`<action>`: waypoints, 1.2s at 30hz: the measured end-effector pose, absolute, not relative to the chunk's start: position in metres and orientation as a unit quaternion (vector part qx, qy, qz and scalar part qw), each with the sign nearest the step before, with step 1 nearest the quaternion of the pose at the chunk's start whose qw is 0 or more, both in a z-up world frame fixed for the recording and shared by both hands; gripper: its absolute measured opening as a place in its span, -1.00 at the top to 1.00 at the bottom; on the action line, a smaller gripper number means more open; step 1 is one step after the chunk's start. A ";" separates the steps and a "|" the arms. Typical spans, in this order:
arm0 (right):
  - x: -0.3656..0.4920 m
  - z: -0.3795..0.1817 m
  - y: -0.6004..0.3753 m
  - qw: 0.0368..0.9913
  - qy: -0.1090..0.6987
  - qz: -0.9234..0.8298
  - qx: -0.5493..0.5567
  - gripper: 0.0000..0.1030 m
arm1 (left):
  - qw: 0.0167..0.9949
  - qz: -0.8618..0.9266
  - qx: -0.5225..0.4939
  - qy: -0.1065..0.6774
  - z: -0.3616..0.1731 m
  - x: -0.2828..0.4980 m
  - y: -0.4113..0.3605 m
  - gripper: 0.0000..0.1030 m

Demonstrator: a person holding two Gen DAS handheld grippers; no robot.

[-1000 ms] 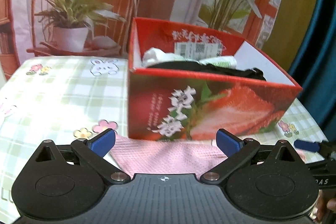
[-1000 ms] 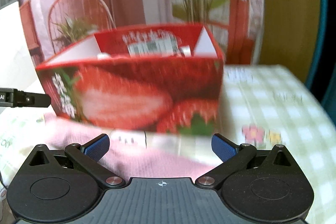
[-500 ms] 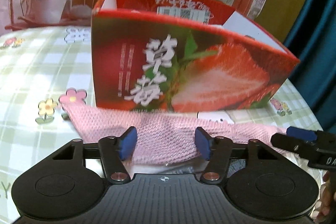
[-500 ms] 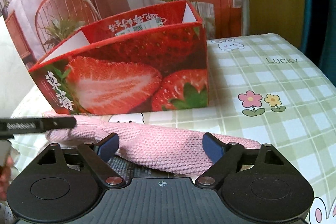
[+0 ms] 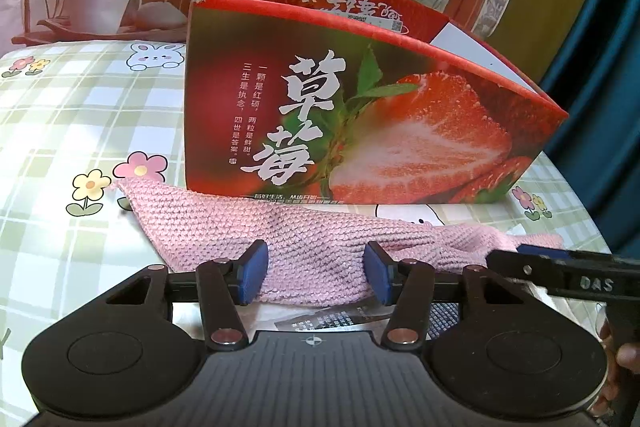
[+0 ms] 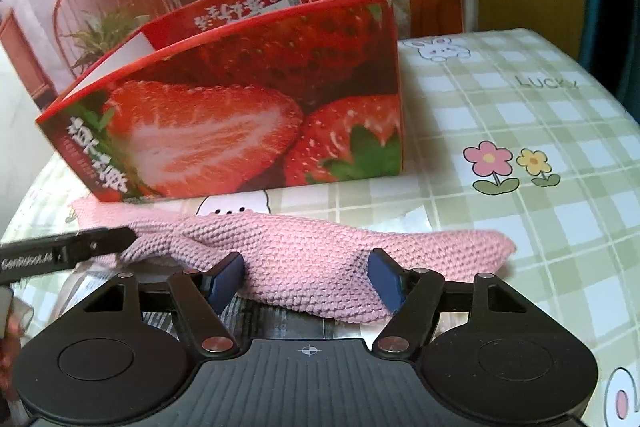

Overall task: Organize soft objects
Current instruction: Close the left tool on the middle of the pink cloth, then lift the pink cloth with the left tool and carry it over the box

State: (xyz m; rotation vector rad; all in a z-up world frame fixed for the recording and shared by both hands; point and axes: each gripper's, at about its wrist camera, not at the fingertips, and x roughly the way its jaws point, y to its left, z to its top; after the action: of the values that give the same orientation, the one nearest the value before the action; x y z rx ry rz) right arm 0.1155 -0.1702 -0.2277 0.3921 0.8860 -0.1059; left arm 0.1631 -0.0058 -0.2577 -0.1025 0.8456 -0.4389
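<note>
A pink cloth (image 5: 304, 239) is stretched out flat-ish on the worktop (image 5: 52, 131), just in front of the box (image 5: 360, 131), which is seen at about 12 o'clock in both views. The cloth's far edge is right beside the box's base; whether they touch can't be told.

The left gripper (image 5: 316, 273) is set low over the left half of the cloth. Its fingers (image 5: 252, 273) are partly closed, with a bunch of cloth sitting between the blue pads, which seem to touch it on both sides. A firm pinch can't be confirmed.

Same deal on the other side: the right gripper (image 6: 306, 279) is parked over the cloth (image 6: 320, 247), fingers (image 6: 386, 281) about half open with a fold of knit between them. The pads are pressed against the fabric, but a gap is kept.

Each gripper's tip is caught in the other's view, at 3 o'clock from the left and 9 o'clock from the right. A printed packet (image 5: 320, 321) is seen under the cloth's near edge. The box (image 6: 240, 107) is open-topped, its contents hidden from this low angle.
</note>
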 end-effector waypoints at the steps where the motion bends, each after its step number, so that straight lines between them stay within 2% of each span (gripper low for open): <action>1: 0.118 -0.228 -0.170 0.884 0.425 -0.052 0.186 -0.19 | 0.887 -0.211 -0.052 0.407 -0.258 0.162 -0.005 -0.09; 4: 0.127 -0.231 -0.173 0.885 0.425 -0.052 0.184 -0.02 | 0.888 -0.209 -0.058 0.406 -0.258 0.162 -0.004 -0.09; 6: 0.134 -0.231 -0.173 0.886 0.425 -0.051 0.179 0.23 | 0.889 -0.207 -0.058 0.405 -0.259 0.161 -0.005 -0.09; 9: 0.144 -0.232 -0.169 0.889 0.424 -0.040 0.167 0.45 | 0.890 -0.205 -0.057 0.402 -0.259 0.158 -0.005 -0.09; 23: 0.136 -0.241 -0.161 0.912 0.389 -0.017 0.130 0.49 | 0.885 -0.210 -0.080 0.407 -0.260 0.163 -0.002 -0.12; 28: 0.136 -0.242 -0.161 0.912 0.388 -0.017 0.132 0.49 | 0.879 -0.228 -0.098 0.408 -0.261 0.169 -0.008 -0.07; 29: 0.135 -0.242 -0.162 0.912 0.388 -0.016 0.133 0.49 | 0.878 -0.231 -0.099 0.408 -0.261 0.170 -0.010 -0.02; 30: 0.135 -0.242 -0.162 0.912 0.387 -0.016 0.133 0.49 | 0.875 -0.238 -0.103 0.408 -0.262 0.171 -0.010 0.17; 32: 0.135 -0.242 -0.161 0.912 0.389 -0.015 0.127 0.49 | 0.871 -0.245 -0.113 0.410 -0.263 0.172 -0.010 0.35; 34: 0.137 -0.241 -0.159 0.911 0.394 -0.015 0.120 0.50 | 0.872 -0.250 -0.118 0.404 -0.262 0.172 -0.008 0.44; 36: 0.141 -0.238 -0.161 0.906 0.402 -0.011 0.132 0.68 | 0.875 -0.255 -0.120 0.394 -0.257 0.169 -0.007 0.49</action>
State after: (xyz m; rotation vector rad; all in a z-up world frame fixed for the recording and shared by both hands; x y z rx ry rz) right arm 0.1411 -0.1613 -0.2377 0.2729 0.8301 -0.0219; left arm 0.1690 -0.0071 -0.2572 -0.2507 0.8225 -0.5320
